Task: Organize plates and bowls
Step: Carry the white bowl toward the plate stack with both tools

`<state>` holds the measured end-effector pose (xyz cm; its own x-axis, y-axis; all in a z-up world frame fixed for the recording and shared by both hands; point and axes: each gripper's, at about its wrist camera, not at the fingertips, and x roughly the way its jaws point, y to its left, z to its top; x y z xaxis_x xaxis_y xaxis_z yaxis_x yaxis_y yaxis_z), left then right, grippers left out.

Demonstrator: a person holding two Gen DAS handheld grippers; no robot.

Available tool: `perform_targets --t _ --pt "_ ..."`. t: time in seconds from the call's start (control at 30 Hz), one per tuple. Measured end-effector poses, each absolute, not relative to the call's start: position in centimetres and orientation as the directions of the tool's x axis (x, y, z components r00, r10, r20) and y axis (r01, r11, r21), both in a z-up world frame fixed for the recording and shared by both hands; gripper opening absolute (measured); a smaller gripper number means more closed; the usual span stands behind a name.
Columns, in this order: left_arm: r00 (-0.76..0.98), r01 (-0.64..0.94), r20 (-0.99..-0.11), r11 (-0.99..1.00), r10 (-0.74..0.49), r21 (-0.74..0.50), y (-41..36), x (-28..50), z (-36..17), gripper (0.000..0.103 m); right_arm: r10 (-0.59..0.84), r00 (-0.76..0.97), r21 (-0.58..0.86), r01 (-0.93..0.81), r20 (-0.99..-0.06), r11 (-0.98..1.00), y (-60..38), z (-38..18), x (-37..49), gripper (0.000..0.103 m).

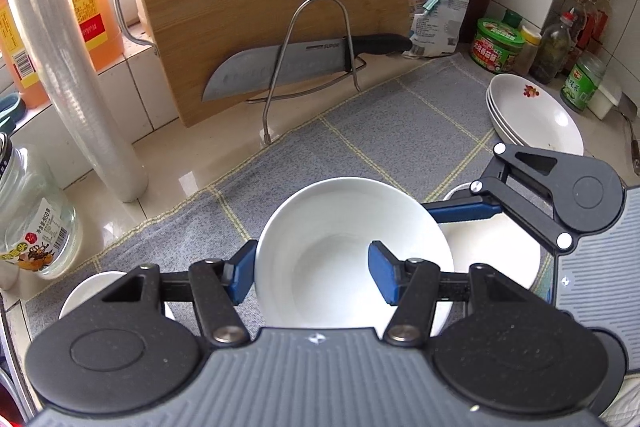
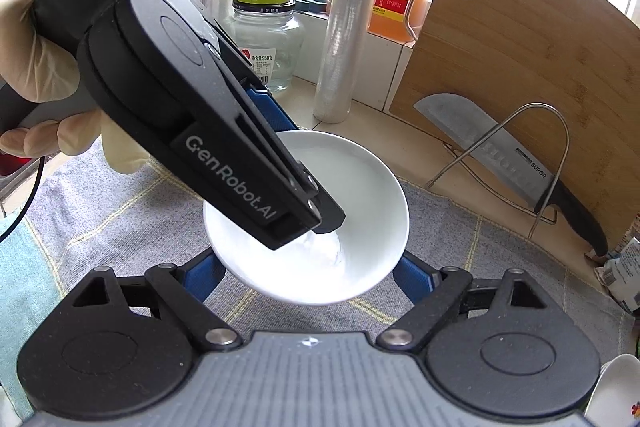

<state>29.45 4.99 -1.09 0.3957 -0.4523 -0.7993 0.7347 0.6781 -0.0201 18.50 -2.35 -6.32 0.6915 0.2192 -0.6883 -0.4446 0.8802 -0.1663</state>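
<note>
Grey mat; bowl (rim pinched) in left tool.

"SUPOR" is printed on the blade of the knife held in the wire rack in front of the cutting board. Left of the board, "950" can be read on the glass jar's label. "GenRobot.AI" and "Data Acquisition System" are marked on the left gripper body.
</note>
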Motion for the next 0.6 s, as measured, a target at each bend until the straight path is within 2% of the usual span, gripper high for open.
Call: perform_targets --t 0.6 --pt "0.366 0.812 -0.776 0.584 -0.514 -0.004 0.2 26.2 0.0 0.057 0.13 0.736 -0.18 -0.326 -0.664 0.928 -6.5 -5.4 14.5 0.093"
